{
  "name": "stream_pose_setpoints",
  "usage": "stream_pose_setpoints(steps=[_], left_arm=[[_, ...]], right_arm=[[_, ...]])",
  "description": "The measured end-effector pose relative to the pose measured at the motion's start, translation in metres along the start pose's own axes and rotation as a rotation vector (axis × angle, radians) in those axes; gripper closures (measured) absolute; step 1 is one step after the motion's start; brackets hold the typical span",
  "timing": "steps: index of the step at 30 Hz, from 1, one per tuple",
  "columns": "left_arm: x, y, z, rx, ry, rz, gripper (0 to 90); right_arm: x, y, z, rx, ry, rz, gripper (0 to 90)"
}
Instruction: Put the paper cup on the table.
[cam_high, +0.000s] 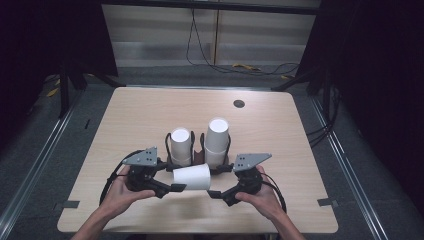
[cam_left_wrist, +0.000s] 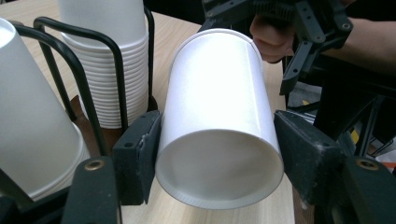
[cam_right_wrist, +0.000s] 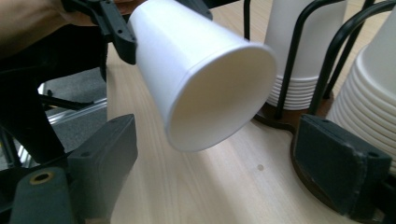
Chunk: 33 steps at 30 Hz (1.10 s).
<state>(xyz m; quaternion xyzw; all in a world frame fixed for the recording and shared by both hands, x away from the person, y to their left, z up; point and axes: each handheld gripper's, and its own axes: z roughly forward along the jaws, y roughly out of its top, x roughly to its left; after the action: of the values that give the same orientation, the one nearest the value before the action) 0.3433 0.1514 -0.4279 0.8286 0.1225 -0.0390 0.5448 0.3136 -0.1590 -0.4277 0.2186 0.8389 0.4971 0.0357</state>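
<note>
White paper cup (cam_high: 192, 177) clamped sideways in left tool (cam_high: 176, 187); right tool (cam_high: 212, 193) gapes beside it; cup stacks (cam_high: 217, 141) just behind.

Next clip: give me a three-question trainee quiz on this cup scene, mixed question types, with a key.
1. True or false: the left hand-held gripper is shut on the white paper cup.
2. How does that cup lie? A upright, B on its side, held level, C nested on a stack.
3. Fill in: behind it on the wooden table, two stacks of cups stand in a black wire ____.

Key
1. True; its pads press on the cup's sides in the left gripper view.
2. B.
3. Holder. The right hand-held gripper is open, its jaws apart from the cup in the right gripper view.
</note>
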Motion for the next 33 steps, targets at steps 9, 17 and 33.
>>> stream_pose_setpoints(steps=[9, 17, 33], left_arm=[[-0.003, 0.001, -0.002, -0.026, -0.007, 0.02, 34.4], [-0.007, 0.004, 0.0, -0.044, -0.035, 0.025, 34.3], [-0.013, 0.007, 0.008, -0.054, -0.074, 0.026, 34.4]], right_arm=[[0.0, -0.002, 0.006, -0.033, 0.033, -0.005, 13.3], [0.001, 0.0, 0.005, -0.081, 0.064, -0.016, 13.3], [0.0, 0.0, 0.008, -0.126, 0.125, 0.011, 12.9]])
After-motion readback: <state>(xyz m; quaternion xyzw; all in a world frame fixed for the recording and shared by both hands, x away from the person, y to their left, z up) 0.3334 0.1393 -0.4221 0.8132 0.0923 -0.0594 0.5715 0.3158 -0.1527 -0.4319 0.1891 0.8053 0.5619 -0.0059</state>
